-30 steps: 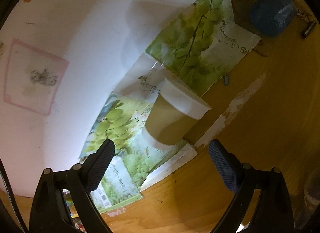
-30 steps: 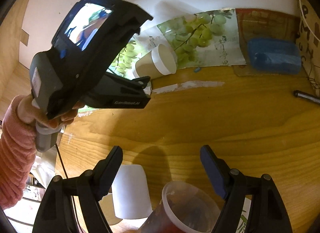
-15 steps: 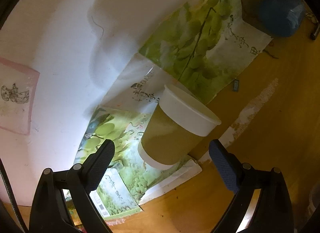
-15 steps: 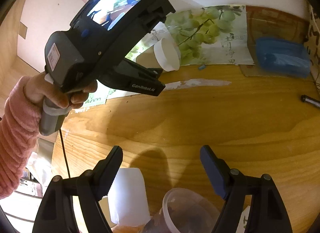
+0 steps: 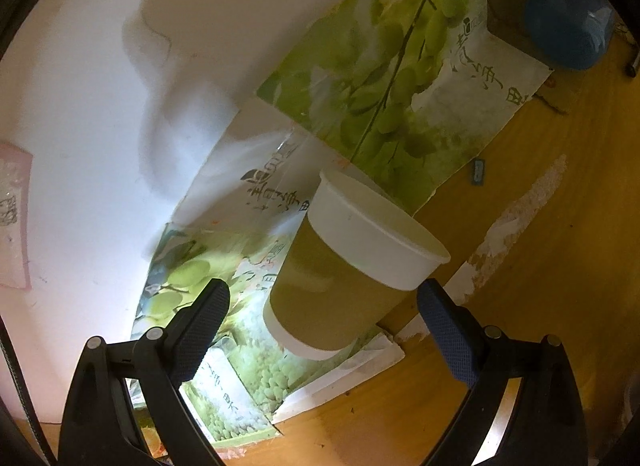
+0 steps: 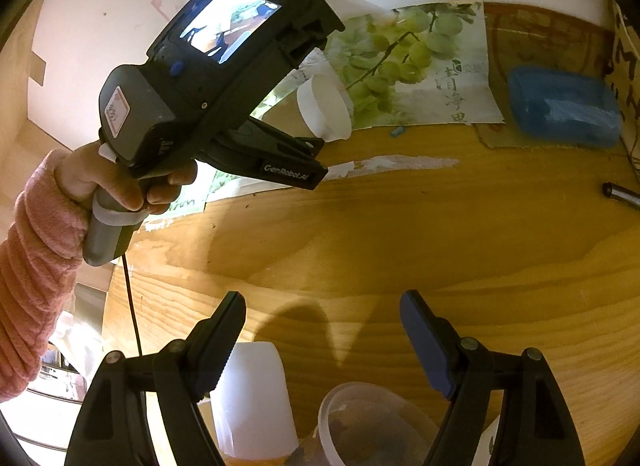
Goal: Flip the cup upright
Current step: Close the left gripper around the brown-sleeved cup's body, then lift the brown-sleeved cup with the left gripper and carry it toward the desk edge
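paper cup (image 5: pixel 352 266) was seen lying on its side on grape-print sheets (image 5: pixel 404 81) at the bench's (image 5: pixel 560 306) back edge. left tool (image 5: pixel 322 304) gaped, nothing gripped. a one-sided nudge might roll it away; thin wall could be crushed. right tool (image 6: pixel 322 320) open, idle.

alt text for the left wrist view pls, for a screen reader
A brown paper cup with a white rim lies on its side on grape-print sheets against a white wall, just ahead of the open left gripper, which is not touching it. Wooden table at right, blue pouch beyond.
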The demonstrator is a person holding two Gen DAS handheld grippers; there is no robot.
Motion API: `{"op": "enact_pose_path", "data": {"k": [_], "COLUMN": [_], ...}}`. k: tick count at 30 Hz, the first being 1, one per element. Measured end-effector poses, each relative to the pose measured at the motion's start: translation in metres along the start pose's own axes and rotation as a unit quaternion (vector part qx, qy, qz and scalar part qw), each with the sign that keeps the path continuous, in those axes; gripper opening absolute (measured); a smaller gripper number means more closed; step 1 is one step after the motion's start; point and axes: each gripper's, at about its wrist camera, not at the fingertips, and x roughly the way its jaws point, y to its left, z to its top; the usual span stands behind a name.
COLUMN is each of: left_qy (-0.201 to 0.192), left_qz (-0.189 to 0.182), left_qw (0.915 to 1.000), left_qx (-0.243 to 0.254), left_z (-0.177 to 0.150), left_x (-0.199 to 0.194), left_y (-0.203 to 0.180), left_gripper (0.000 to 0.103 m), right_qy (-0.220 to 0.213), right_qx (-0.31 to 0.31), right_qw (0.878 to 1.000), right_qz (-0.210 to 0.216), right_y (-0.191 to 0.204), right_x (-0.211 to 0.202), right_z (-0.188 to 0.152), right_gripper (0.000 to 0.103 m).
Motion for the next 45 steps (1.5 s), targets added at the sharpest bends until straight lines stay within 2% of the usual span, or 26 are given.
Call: {"op": "enact_pose_path", "data": {"k": [3, 5, 15, 20, 32, 45], "left_qy": [-0.003, -0.003, 0.003, 0.009, -0.001, 0.004], "left_qz": [-0.001, -0.003, -0.007, -0.015, -0.024, -0.034], "left_qw": [1.0000, 1.0000, 1.0000, 0.9998, 0.9997, 0.9994], "left_qx": [0.002, 0.004, 0.005, 0.006, 0.003, -0.007], "left_z": [0.005, 0.007, 0.015, 0.020, 0.018, 0.012], "left_x": [0.002, 0.004, 0.027, 0.037, 0.042, 0.030], "left_y": [-0.004, -0.006, -0.011, -0.015, -0.014, -0.009], "left_gripper": [0.095, 0.090, 0.089, 0.079, 0.077, 0.075], "right_qy": [0.000, 0.001, 0.003, 0.005, 0.007, 0.006], "right_qx": [0.002, 0.003, 0.006, 0.008, 0.012, 0.012], "right_qw": [1.000, 1.000, 1.000, 1.000, 1.000, 1.000], "right_qz": [-0.002, -0.003, -0.003, -0.005, -0.005, -0.003], "right_y": [-0.003, -0.004, -0.009, -0.010, -0.013, -0.014], "right_x": [0.000, 0.000, 0.001, 0.003, 0.005, 0.005], "right_z": [0.000, 0.000, 0.000, 0.001, 0.002, 0.002], "right_gripper": [0.080, 0.080, 0.080, 0.080, 0.080, 0.080]}}
